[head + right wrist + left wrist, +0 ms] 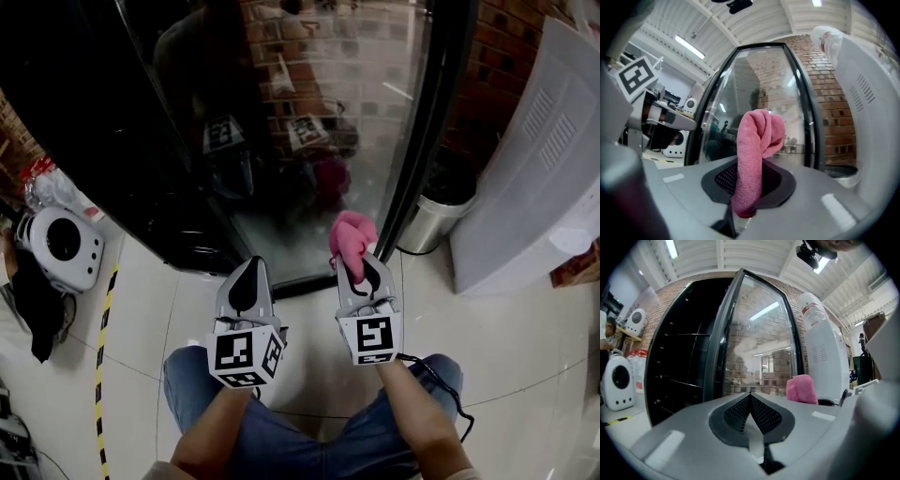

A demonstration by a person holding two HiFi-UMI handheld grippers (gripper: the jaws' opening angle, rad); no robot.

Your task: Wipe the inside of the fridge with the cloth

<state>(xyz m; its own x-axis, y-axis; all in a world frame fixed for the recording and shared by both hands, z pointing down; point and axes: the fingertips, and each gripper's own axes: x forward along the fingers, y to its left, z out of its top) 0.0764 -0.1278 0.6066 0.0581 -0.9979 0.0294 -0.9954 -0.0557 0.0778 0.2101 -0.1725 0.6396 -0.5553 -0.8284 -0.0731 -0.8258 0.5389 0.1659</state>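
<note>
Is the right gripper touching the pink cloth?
Touching. The right gripper view shows the right gripper shut on the pink fabric cloth, which is pinched between its jaws.

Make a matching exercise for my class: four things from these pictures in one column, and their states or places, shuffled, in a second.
1 pink cloth
2 left gripper
3 metal bin
4 glass door

A jaws shut, nothing between them
B reflects both grippers
C clamped in the right gripper
D stands right of the fridge

Pairs: 1-C; 2-A; 3-D; 4-B
</note>
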